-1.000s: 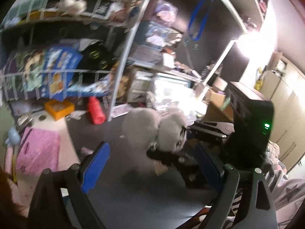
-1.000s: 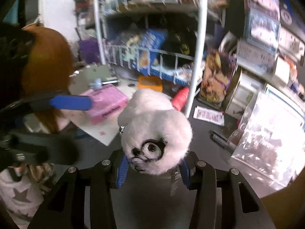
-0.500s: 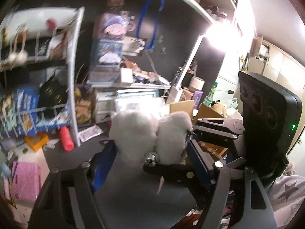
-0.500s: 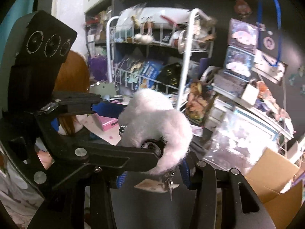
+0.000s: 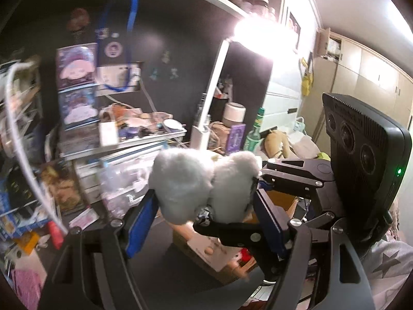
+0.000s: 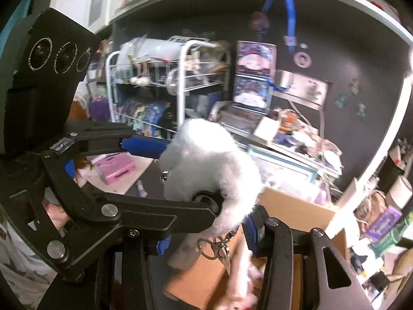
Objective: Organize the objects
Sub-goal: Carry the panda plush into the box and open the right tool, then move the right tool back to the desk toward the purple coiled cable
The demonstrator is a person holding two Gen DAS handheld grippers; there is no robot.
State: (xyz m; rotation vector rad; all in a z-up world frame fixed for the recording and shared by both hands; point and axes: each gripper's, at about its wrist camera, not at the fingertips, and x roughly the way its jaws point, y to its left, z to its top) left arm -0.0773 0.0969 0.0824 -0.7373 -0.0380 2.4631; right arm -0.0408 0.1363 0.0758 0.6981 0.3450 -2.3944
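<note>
A white fluffy plush keychain (image 5: 180, 180) hangs in the air between both grippers. My left gripper (image 5: 204, 201) is shut on it, its blue pads pressing the plush from both sides. My right gripper (image 5: 247, 201) reaches in from the right and grips the same toy. In the right wrist view the plush (image 6: 206, 160) sits between the pads of my right gripper (image 6: 206, 235), and my left gripper (image 6: 180, 178) clamps it from the left. A metal key ring (image 6: 216, 245) dangles under the toy. An open cardboard box (image 6: 291, 206) lies just below.
The cardboard box (image 5: 206, 248) holds small toys. A white wire rack (image 6: 180, 90) full of packets stands behind on the left, next to a pink box (image 6: 116, 170). A cluttered tray shelf (image 5: 144, 139), a white lamp post (image 5: 214, 82) and a green bottle (image 5: 254, 134) stand behind.
Both grippers rose and swung right with the plush, from over the dark desk to above the cardboard box. The left jaws, wide apart a second ago, closed onto the toy.
</note>
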